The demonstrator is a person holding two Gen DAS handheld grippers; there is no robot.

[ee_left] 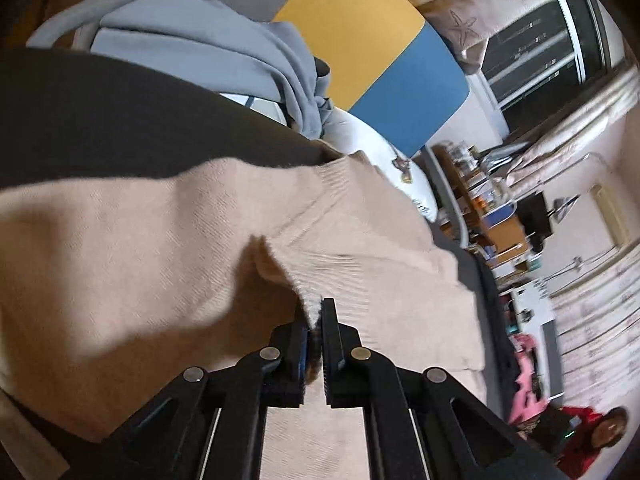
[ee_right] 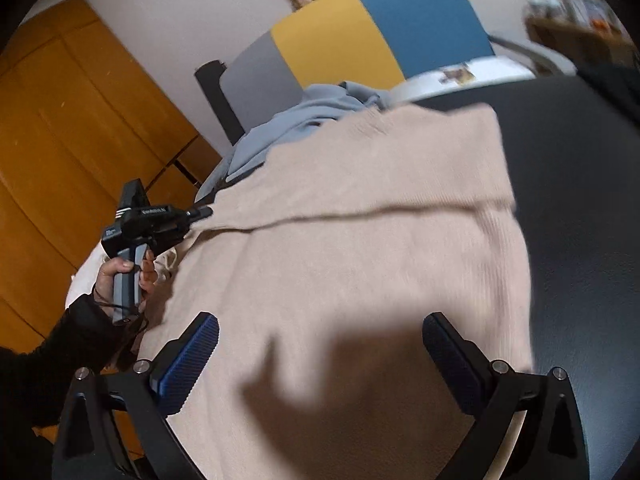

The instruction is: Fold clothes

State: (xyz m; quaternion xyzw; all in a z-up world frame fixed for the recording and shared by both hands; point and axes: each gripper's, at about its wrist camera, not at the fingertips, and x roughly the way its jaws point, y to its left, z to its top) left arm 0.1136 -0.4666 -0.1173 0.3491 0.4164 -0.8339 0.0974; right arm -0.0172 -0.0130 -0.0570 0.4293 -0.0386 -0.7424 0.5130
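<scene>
A beige knit sweater [ee_left: 160, 240] lies spread on a dark surface [ee_left: 100, 120]; it also fills the right wrist view [ee_right: 360, 240]. My left gripper [ee_left: 316, 316] is shut on a ribbed edge of the sweater and lifts a fold of it. In the right wrist view the left gripper [ee_right: 200, 213] shows at the sweater's left edge, held by a hand. My right gripper [ee_right: 320, 344] is open wide and empty, just above the near part of the sweater, its fingers [ee_right: 192, 356] on either side of the cloth.
A grey-blue garment [ee_left: 224, 52] lies bunched beyond the sweater, also in the right wrist view [ee_right: 304, 116]. Behind it stands a grey, yellow and blue panel [ee_right: 360, 28]. A white pillow [ee_left: 384, 160], wooden doors [ee_right: 72, 140], cluttered shelves [ee_left: 488, 208] and a window surround.
</scene>
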